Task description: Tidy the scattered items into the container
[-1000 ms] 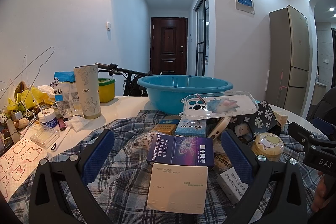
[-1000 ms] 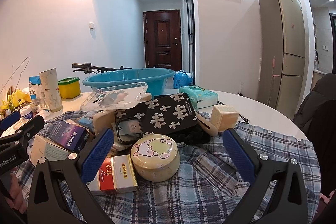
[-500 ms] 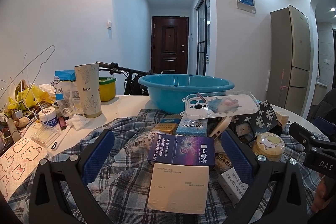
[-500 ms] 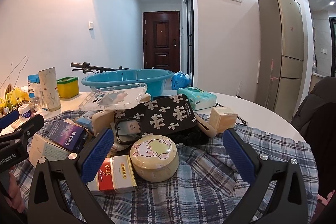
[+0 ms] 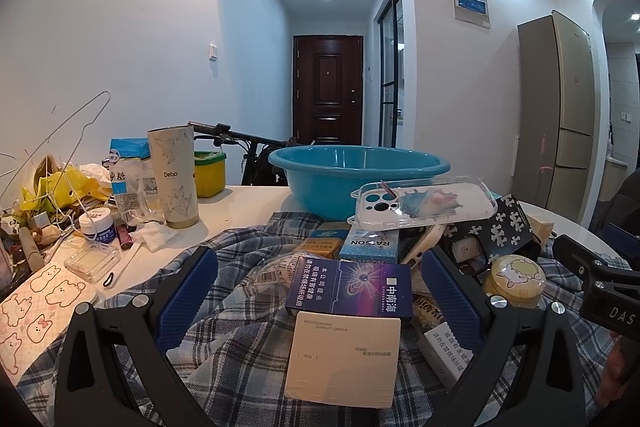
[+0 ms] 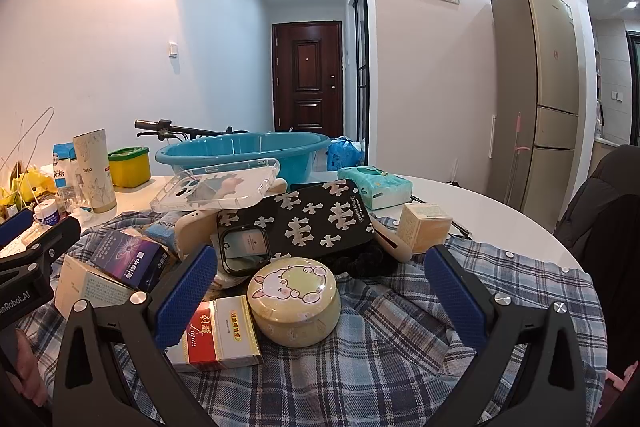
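Clutter lies heaped on a plaid shirt (image 5: 224,343) in front of the basin (image 5: 358,183), which looks empty. Both grippers hover with jaws spread wide, holding nothing: the left gripper (image 5: 320,291) frames a cream box (image 5: 343,359) and a purple pack (image 5: 352,285), the right gripper (image 6: 320,285) a round tin (image 6: 294,301). The boxes look light and stiff, probably best pinched across their short sides; the cream box's long axis runs away from the camera. The tin looks smooth, likely slippery; grip across its wall.
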### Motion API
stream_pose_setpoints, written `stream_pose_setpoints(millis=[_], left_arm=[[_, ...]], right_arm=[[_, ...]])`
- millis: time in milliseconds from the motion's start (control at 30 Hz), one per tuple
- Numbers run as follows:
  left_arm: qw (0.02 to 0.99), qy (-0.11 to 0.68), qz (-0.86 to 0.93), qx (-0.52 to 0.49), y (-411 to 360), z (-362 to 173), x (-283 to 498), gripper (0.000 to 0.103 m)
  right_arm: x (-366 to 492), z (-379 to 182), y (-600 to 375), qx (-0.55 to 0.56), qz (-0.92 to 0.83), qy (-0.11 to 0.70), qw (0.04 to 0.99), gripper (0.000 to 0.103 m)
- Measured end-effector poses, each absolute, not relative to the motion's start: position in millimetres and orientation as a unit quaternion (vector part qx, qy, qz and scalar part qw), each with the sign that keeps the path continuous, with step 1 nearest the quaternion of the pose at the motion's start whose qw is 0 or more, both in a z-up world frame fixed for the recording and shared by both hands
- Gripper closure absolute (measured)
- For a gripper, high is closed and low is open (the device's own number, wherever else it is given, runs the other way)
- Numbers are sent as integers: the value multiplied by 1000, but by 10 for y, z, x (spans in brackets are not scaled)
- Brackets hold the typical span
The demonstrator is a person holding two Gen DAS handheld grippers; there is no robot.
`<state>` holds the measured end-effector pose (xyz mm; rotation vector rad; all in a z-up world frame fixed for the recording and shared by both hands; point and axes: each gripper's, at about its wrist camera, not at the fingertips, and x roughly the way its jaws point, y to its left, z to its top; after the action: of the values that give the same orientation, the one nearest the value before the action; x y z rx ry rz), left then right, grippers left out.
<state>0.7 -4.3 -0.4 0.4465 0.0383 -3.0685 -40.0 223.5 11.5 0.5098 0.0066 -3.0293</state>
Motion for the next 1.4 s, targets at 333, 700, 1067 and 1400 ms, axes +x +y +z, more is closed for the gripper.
stream_pose_setpoints(millis=[333,700,1067,1400], left_arm=[[-17,4,-988,152,50,3,-4,0],[3,6,-989,151,29,13,15,0],[-17,11,-985,169,15,-20,-66,0],[-22,5,-985,171,43,-23,-75,0]], right_arm=[[-407,121,2230,169,-985,4,37,0],[-392,123,2230,165,-986,3,37,0],[-395,124,2226,166,-985,3,38,0],[-398,122,2228,168,-985,2,38,0]])
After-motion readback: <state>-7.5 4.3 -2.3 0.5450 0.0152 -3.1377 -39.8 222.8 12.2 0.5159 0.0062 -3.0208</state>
